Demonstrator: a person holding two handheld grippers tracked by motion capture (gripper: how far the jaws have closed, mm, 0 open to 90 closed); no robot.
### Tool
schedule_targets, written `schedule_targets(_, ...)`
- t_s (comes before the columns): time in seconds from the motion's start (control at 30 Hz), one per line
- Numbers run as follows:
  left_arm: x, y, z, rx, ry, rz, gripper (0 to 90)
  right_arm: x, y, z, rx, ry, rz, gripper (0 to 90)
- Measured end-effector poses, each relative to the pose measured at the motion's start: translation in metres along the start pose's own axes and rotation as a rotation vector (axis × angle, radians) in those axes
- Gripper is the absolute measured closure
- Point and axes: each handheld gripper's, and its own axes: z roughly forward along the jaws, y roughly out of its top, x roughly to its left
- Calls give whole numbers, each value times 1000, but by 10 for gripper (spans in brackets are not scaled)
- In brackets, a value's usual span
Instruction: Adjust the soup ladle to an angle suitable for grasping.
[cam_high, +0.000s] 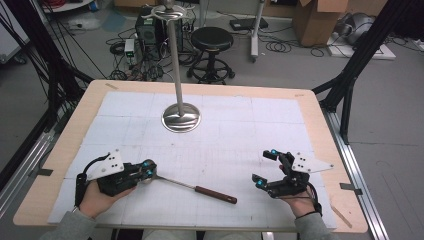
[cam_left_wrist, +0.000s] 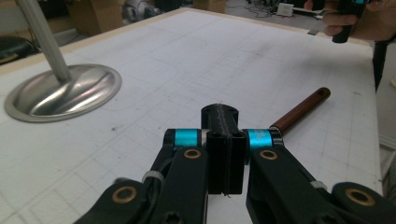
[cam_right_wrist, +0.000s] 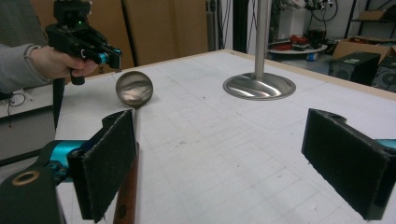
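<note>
Ladle lies on the tabletop, barely begun.

From above, we see our left claw (cam_high: 148, 170) pressed together at the ladle (cam_high: 192, 186) bowl, handle pointing toward our right claw (cam_high: 265, 169), which is spread and apart from it; the stand (cam_high: 180, 118) waits beyond. Along the left claw (cam_left_wrist: 224, 140), the jaws meet with the brown handle past them; whether they pinch the bowl rim, we cannot tell. Along the right claw (cam_right_wrist: 224, 154), spread pads flank the ladle (cam_right_wrist: 134, 89) resting flat. We judge lifting and hanging remain.

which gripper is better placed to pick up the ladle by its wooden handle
Right. The right gripper is open, with the ladle's wooden handle lying beside one jaw. The left gripper is closed near the ladle's bowl, far from the handle.
</note>
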Motion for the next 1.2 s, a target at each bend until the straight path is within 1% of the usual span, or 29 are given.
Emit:
schedule_targets(0.03, -1, 0, 3, 7, -2, -7, 899, 0, 0, 0, 0, 0, 1, 94)
schedule_targets(0.1, -2, -1, 9, 32, 0, -7, 899, 0, -1, 0, 6, 0, -2, 94)
schedule_targets(0.2, -3, -1, 13, 44, 1, -5, 899, 0, -1, 1, 5, 2, -1, 94)
schedule_targets(0.27, -4, -1, 18, 64, 1, -16, 899, 0, -1, 2, 12, 3, 0, 94)
schedule_targets(0.3, -4, -1, 18, 64, 1, -16, 899, 0, -1, 2, 12, 3, 0, 94)
schedule_targets(0.33, -4, -2, 21, 75, 1, -25, 899, -1, -1, 2, 15, 4, -6, 94)
schedule_targets(0.4, -4, -2, 24, 87, 9, -25, 899, 0, -1, 2, 16, 7, -5, 94)
schedule_targets(0.47, -4, -2, 25, 87, 12, -30, 900, 0, -1, 1, 10, 2, -2, 94)
schedule_targets(0.5, -4, -2, 25, 87, 12, -30, 899, 0, -1, 0, 10, -2, 5, 94)
schedule_targets(0.57, -5, -3, 28, 106, 17, -22, 899, -1, -1, 0, 7, -2, 5, 94)
schedule_targets(0.67, -7, -4, 34, 130, 10, -29, 899, -1, -1, 1, 11, -1, -2, 94)
schedule_targets(0.73, -9, -4, 38, 145, 5, -23, 899, 0, -1, 1, 16, 3, 4, 94)
schedule_targets(0.77, -9, -4, 38, 145, 5, -23, 899, 0, -1, 1, 16, 3, 4, 94)
schedule_targets(0.8, -10, -5, 40, 162, 1, -41, 899, 0, -1, 2, 15, 4, 2, 94)
schedule_targets(0.83, -10, -6, 44, 191, -3, -48, 899, 0, -2, 2, 16, 5, 1, 94)
schedule_targets(0.9, -9, -7, 47, 211, -1, -55, 899, -1, -2, 2, 17, 5, -3, 94)
schedule_targets(0.93, -8, -8, 48, 221, -1, -48, 899, 0, -2, 2, 20, 8, 2, 94)
schedule_targets(1.13, -7, -9, 52, 243, 3, -67, 899, -1, -2, 3, 32, 11, 2, 94)
schedule_targets(1.2, -8, -10, 55, 266, 15, -62, 899, -1, -2, 3, 32, 12, 2, 94)
